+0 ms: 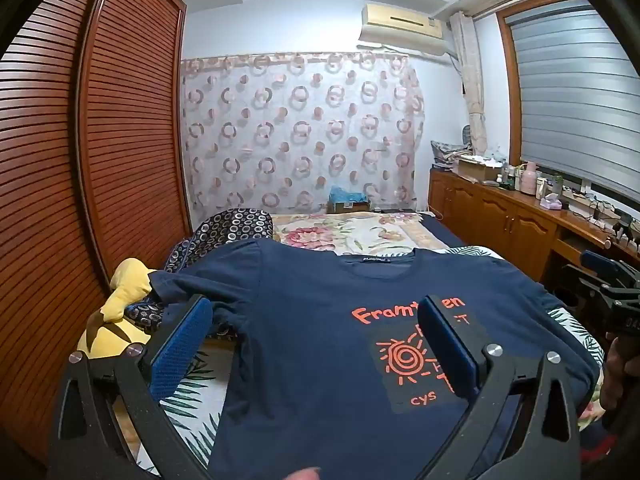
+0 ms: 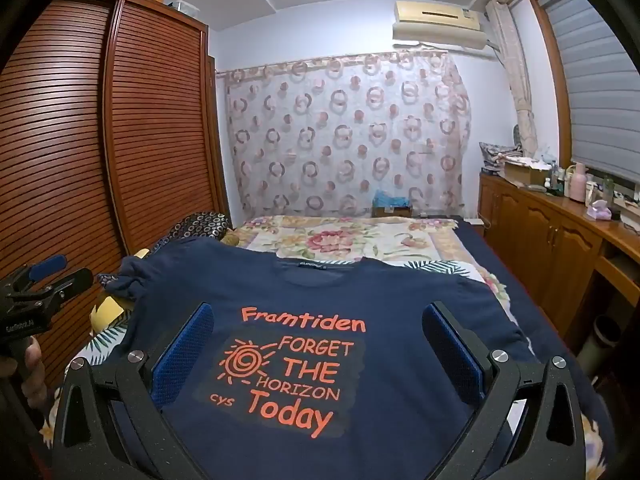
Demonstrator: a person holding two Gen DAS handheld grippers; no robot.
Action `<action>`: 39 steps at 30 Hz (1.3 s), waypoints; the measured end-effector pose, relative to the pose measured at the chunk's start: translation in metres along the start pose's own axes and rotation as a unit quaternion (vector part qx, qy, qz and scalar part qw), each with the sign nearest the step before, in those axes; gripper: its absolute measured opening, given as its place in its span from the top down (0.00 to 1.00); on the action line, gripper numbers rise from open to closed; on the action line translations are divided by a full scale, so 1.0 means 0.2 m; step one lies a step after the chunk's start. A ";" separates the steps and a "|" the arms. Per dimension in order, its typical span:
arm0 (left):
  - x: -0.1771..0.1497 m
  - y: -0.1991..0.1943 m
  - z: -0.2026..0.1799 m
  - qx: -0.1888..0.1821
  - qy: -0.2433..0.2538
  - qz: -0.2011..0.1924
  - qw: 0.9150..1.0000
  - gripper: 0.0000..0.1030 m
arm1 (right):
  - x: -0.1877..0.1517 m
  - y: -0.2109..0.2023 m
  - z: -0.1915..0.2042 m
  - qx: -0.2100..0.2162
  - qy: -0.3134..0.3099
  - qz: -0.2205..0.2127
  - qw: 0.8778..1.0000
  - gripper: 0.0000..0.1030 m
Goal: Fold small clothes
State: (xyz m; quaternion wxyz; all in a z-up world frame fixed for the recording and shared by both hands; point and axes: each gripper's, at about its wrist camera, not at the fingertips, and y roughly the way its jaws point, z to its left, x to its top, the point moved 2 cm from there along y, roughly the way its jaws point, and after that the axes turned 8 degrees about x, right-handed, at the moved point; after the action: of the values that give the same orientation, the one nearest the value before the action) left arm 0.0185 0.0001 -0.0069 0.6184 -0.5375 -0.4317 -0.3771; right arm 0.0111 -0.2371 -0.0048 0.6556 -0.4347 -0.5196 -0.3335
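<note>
One navy t-shirt [image 2: 360,320] lies flat, front up, on the bed [image 2: 472,248], collar away from the cameras. Left tongs [image 1: 316,320] spread wide, nothing gripped, both blue pads [image 1: 182,344] above the shirt's left half, one over the sleeve side, one over the print. Right tongs [image 2: 318,328] also spread wide and holding nothing, pads either side of the orange print [image 2: 288,376].

Right view only: full print reads "Framtiden FORGET THE HORIZON Today cys", with sun spiral. In the left view the right pad covers most of the wording. Left view only: yellow soft toy [image 1: 120,300] at the bed's left edge by the sleeve [image 1: 188,284], which is bunched there. Each view catches the other tongs at its edge, with part of a hand [image 2: 34,364] on the grip.

Counts: one shirt, two tongs, four blue pads, one floral blanket [image 2: 340,236] behind the shirt, one dark ring-patterned cushion [image 1: 232,228], one slatted wardrobe [image 1: 100,140], one air conditioner [image 1: 404,24], one ring-patterned curtain [image 2: 344,136], one wooden desk [image 2: 560,216] under the window with bottles, too small to count.
</note>
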 end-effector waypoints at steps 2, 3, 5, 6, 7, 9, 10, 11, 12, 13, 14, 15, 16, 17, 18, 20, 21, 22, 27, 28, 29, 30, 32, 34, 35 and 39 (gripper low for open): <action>0.00 0.00 0.00 -0.002 -0.001 -0.001 1.000 0.00 | 0.00 0.00 0.00 0.001 0.002 0.000 1.000 0.00; 0.00 0.00 0.00 -0.002 0.000 0.000 1.000 0.00 | 0.00 0.00 0.00 0.001 0.001 -0.001 1.000 0.00; 0.00 -0.01 0.00 -0.001 0.000 0.001 1.000 0.00 | 0.00 0.00 0.00 0.001 0.001 -0.001 1.000 0.00; 0.00 -0.01 0.01 -0.002 0.001 0.001 1.000 0.00 | 0.00 0.00 0.00 0.001 0.001 -0.001 1.000 0.00; 0.00 0.00 0.01 -0.001 0.000 0.004 1.000 0.00 | 0.00 0.00 0.00 0.000 0.001 0.000 1.000 0.00; 0.01 0.00 0.01 0.000 0.001 0.004 1.000 0.00 | 0.00 0.00 0.00 0.000 0.000 0.001 1.000 0.00; 0.01 0.00 0.01 0.000 0.002 0.005 1.000 0.00 | 0.00 0.00 0.00 -0.001 0.000 0.001 1.000 0.00; 0.01 0.00 0.02 0.000 0.002 0.005 1.000 0.00 | 0.00 0.00 0.00 -0.001 0.000 0.001 1.000 0.00; 0.01 0.00 0.01 0.000 0.001 0.005 1.000 0.00 | 0.00 0.00 0.00 0.000 0.000 0.001 1.000 0.00; 0.01 0.00 0.01 0.000 0.001 0.006 1.000 0.00 | 0.00 0.00 0.00 -0.001 0.000 0.001 1.000 0.00; 0.01 0.00 0.01 0.000 0.001 0.006 1.000 0.00 | 0.00 0.00 0.00 -0.001 0.000 0.000 1.000 0.00; 0.01 0.00 0.01 0.000 0.001 0.006 1.000 0.00 | 0.00 0.01 0.00 -0.001 0.000 0.001 1.000 0.00; 0.01 0.00 0.01 0.000 0.002 0.006 1.000 0.00 | 0.00 0.00 0.00 0.000 -0.001 -0.001 1.000 0.00; 0.01 0.00 0.01 0.000 0.002 0.006 1.000 0.00 | 0.00 0.00 0.00 0.000 -0.001 0.000 1.000 0.00; 0.01 0.00 0.01 0.000 0.002 0.006 1.000 0.00 | 0.00 0.00 0.00 0.000 -0.001 0.000 1.000 0.00; 0.01 0.00 0.01 0.001 0.002 0.006 1.000 0.00 | 0.00 0.00 0.00 0.000 0.000 0.000 1.000 0.00; 0.01 0.00 0.01 0.000 0.002 0.007 1.000 0.00 | 0.00 0.00 0.00 0.000 0.000 0.000 1.000 0.00; 0.01 0.00 0.01 0.000 0.002 0.007 1.000 0.00 | 0.00 0.00 0.00 0.000 0.000 0.000 1.000 0.00; 0.01 0.00 0.00 0.001 0.003 0.007 1.000 0.00 | 0.00 -0.01 0.01 0.000 -0.001 0.000 1.000 0.00; 0.01 0.00 0.01 0.000 0.003 0.007 1.000 0.00 | 0.00 -0.01 0.01 0.000 -0.001 0.000 1.000 0.00; 0.01 0.00 0.00 0.001 0.004 0.007 1.000 0.00 | 0.00 -0.01 0.02 0.000 -0.001 0.000 1.000 0.00; 0.00 0.01 0.01 0.001 0.004 0.006 1.000 0.00 | 0.00 -0.01 0.01 0.000 -0.001 0.000 1.000 0.00; 0.00 0.01 0.02 0.001 0.005 0.005 1.000 0.00 | 0.00 -0.01 0.02 0.001 -0.001 0.000 1.000 0.00; 0.00 0.01 0.02 0.001 0.005 0.005 1.000 0.00 | 0.00 -0.01 0.01 0.001 -0.001 0.000 1.000 0.00; 0.00 0.01 0.02 0.002 0.005 0.005 1.000 0.00 | 0.00 -0.01 0.01 0.001 0.000 0.000 1.000 0.00; 0.00 0.01 0.02 0.002 0.006 0.005 1.000 0.00 | 0.00 -0.01 0.02 0.000 0.000 0.000 1.000 0.00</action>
State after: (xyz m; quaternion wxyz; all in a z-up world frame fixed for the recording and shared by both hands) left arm 0.0198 0.0034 -0.0074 0.6240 -0.5364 -0.4257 -0.3765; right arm 0.0087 -0.2348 -0.0035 0.6554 -0.4347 -0.5199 -0.3333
